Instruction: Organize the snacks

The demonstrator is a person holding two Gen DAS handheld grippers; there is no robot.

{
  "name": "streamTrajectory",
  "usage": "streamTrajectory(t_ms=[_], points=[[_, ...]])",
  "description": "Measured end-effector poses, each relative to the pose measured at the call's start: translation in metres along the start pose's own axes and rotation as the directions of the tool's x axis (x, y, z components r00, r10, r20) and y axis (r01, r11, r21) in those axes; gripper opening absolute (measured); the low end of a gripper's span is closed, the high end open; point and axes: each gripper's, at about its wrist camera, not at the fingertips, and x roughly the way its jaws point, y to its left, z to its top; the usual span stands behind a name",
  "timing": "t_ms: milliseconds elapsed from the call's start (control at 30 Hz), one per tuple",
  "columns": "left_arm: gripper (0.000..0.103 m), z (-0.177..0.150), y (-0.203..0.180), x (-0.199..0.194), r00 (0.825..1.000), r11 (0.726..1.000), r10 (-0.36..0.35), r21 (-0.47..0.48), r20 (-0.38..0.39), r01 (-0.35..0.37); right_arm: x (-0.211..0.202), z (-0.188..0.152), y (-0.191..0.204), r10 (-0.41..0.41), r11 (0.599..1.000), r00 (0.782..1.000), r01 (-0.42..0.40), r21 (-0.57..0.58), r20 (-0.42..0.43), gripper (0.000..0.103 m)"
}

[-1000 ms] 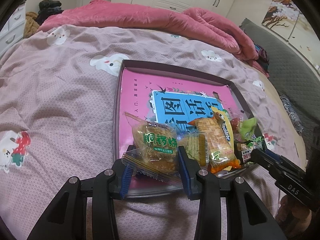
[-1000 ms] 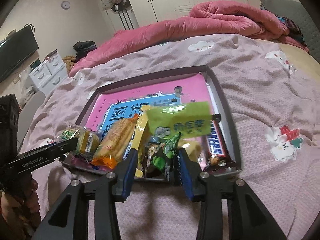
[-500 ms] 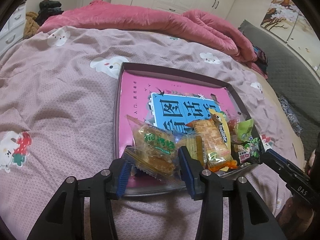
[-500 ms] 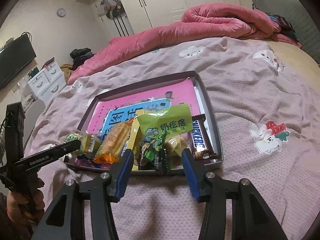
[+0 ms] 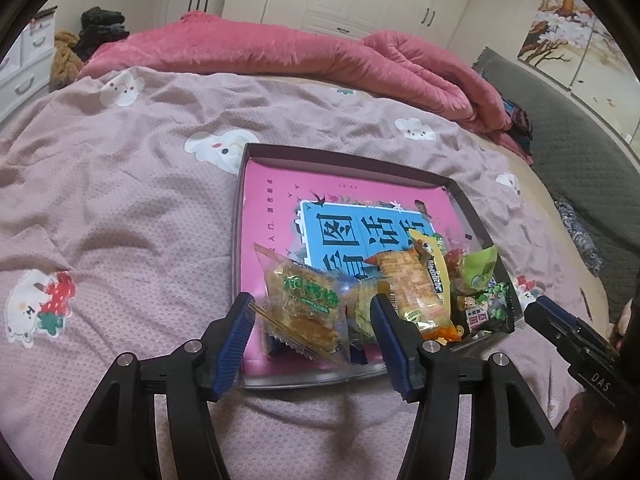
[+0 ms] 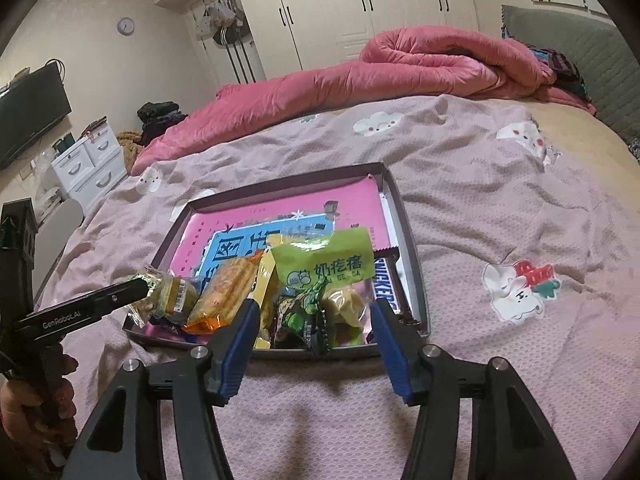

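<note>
A dark shallow tray (image 5: 344,158) (image 6: 280,184) lies on the bed with a pink and blue book flat inside it. Several snacks are piled at its near edge. My left gripper (image 5: 312,300) is opening; a clear packet of brown cake (image 5: 304,304) lies between its blue pads, which stand off it. My right gripper (image 6: 315,306) is opening too, around a green-black packet (image 6: 306,316) and a yellow sweet bag, touching neither. A green bag (image 6: 332,264), a Snickers bar (image 6: 386,284) and an orange cracker packet (image 6: 228,288) (image 5: 412,284) lie in the pile.
The mauve bedspread (image 5: 120,200) spreads wide around the tray. A rolled pink quilt (image 6: 380,72) lies along the far side. A grey headboard (image 5: 580,152) is at the right, with white drawers (image 6: 88,164) and a TV at the left. A hand (image 6: 24,408) holds the left gripper.
Both grippers' jaws have widened. The left let go of the clear cake packet, which now rests in the tray. The right released the green-black packet and drew back a little.
</note>
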Motion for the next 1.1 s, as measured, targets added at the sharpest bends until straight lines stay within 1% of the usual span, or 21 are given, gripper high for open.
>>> streamTrajectory(t_ms=[67, 100, 200, 367, 400, 500, 633, 733, 933, 1033, 1100], points=[[0.071, 0.001, 0.000, -0.003, 1.000, 1.000, 0.004, -0.003, 0.006, -0.004, -0.002, 0.001, 0.000, -0.007, 1.000, 1.000, 0.007, -0.003, 0.010, 0.058], [0.072, 0.001, 0.000, -0.005, 1.000, 1.000, 0.004, -0.004, 0.010, -0.004, -0.004, 0.001, 0.000, -0.012, 1.000, 1.000, 0.012, -0.004, 0.015, 0.060], [0.072, 0.002, -0.003, -0.010, 1.000, 1.000, 0.007, 0.001, 0.022, -0.007, -0.007, 0.003, 0.000, -0.021, 1.000, 0.999, 0.021, -0.005, 0.027, 0.063], [0.073, 0.002, -0.008, -0.017, 1.000, 1.000, 0.011, 0.015, 0.029, -0.012, -0.013, 0.004, 0.001, -0.035, 0.999, 0.998, 0.036, -0.012, 0.049, 0.064], [0.075, 0.002, -0.009, -0.019, 1.000, 1.000, 0.011, 0.016, 0.030, -0.012, -0.015, 0.004, 0.001, -0.039, 0.999, 0.998, 0.040, -0.015, 0.055, 0.064], [0.079, 0.001, -0.012, -0.024, 0.999, 1.000, 0.007, 0.014, 0.031, -0.007, -0.020, 0.004, 0.004, -0.049, 0.998, 0.996, 0.051, -0.026, 0.070, 0.072], [0.080, -0.003, -0.018, -0.031, 1.000, 1.000, -0.011, -0.003, 0.019, 0.011, -0.029, 0.003, 0.007, -0.044, 0.998, 0.996, 0.047, -0.031, 0.080, 0.075], [0.081, -0.011, -0.028, -0.037, 1.000, 1.000, -0.004, 0.012, 0.004, 0.004, -0.035, -0.001, 0.012, -0.039, 0.998, 0.996, 0.043, -0.048, 0.086, 0.079], [0.081, -0.035, -0.048, -0.051, 1.000, 0.999, -0.002, 0.033, -0.019, 0.003, -0.050, -0.013, 0.018, -0.054, 0.995, 0.995, 0.061, -0.081, 0.089, 0.087], [0.081, -0.048, -0.052, -0.053, 0.999, 0.999, 0.006, 0.044, -0.039, -0.004, -0.055, -0.024, 0.018, -0.049, 0.997, 0.997, 0.053, -0.063, 0.063, 0.090], [0.081, -0.055, -0.054, -0.054, 0.998, 0.999, 0.008, 0.047, -0.060, -0.005, -0.056, -0.031, 0.020, -0.052, 0.996, 0.998, 0.055, -0.074, 0.043, 0.091]])
